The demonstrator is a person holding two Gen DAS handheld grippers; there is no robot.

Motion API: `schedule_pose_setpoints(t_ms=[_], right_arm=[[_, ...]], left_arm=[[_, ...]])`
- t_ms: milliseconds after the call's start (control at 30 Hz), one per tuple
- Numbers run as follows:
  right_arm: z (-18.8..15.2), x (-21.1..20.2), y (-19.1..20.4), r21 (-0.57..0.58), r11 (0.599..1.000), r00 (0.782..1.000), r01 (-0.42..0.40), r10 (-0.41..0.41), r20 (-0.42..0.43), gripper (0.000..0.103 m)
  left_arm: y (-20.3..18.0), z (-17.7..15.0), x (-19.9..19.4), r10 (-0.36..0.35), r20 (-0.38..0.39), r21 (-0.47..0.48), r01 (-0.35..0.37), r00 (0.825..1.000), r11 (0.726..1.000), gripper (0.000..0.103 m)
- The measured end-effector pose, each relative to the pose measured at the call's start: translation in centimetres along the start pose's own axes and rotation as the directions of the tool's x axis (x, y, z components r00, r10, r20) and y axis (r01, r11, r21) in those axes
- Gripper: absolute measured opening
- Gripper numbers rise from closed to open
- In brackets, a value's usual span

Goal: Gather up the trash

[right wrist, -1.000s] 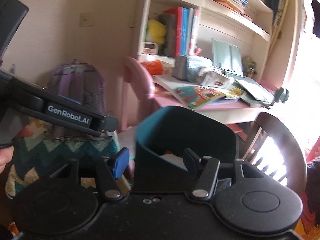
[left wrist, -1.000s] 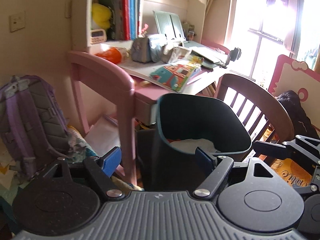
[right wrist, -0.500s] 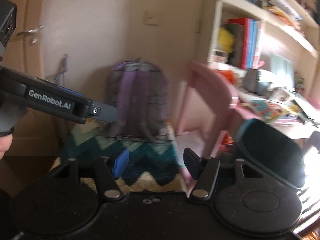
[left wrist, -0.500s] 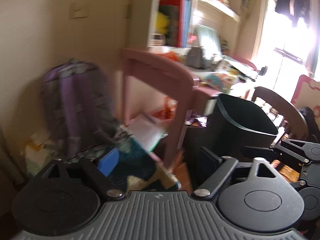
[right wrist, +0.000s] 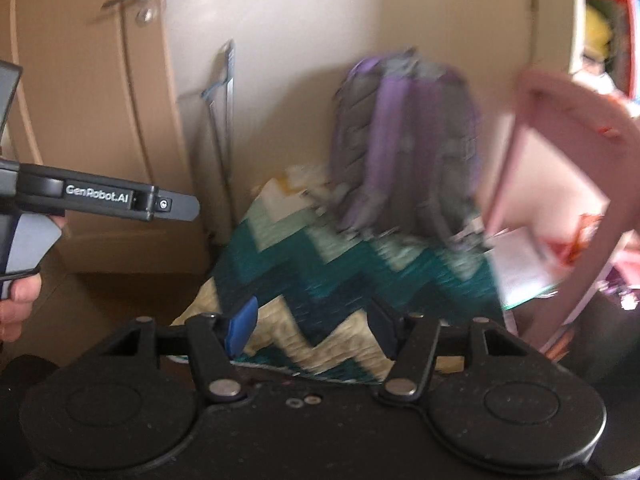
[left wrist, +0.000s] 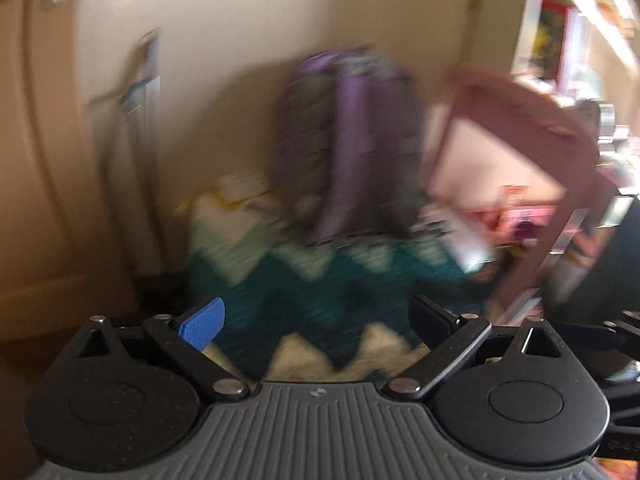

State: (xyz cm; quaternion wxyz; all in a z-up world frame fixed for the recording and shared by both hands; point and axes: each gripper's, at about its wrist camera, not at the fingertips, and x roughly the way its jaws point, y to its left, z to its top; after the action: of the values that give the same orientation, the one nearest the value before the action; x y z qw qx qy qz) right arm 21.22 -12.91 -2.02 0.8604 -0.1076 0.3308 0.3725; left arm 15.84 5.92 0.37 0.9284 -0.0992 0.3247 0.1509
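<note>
trash bin (left wrist: pixel 608 264) now far right of empty left fingers (left wrist: pixel 204 322)

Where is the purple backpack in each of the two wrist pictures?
Left wrist: the purple backpack is blurred, upper middle, against the wall.
Right wrist: the backpack stands right of centre, against the same wall.
Shared landmark: the teal zigzag blanket just below it, with the pink desk frame to its right.

Black tongs (right wrist: pixel 312 326) with blue pad, silver pivot screws, ribbed grey housing, white GenRobot.AI lettering
</note>
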Motion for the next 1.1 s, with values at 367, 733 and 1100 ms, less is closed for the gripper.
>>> schedule_pose_setpoints(t_ms=[367,733,1100], right_arm=[[-6.9,16.5,2.4,0.019,0.995,0.970,-0.093,0.095,-0.224,0.061],[-14.8,30.6,4.1,-0.121,0.975,0.891,-0.189,0.119,-0.438,0.060],[-22.2,42.3,5.4,-0.249,0.935,0.838,-0.254,0.084,-0.539,0.060]], left_arm=[[11.9,-11.6,12.9,0.203,-0.276,-0.260,-0.276,0.940,0.925,0.099],[18.7,-25.0,24.4,0.193,-0.614,-0.472,-0.551,0.766,0.688,0.099],[25.0,-34.3,36.2,0.018,-0.690,-0.671,-0.648,0.724,0.360,0.099]])
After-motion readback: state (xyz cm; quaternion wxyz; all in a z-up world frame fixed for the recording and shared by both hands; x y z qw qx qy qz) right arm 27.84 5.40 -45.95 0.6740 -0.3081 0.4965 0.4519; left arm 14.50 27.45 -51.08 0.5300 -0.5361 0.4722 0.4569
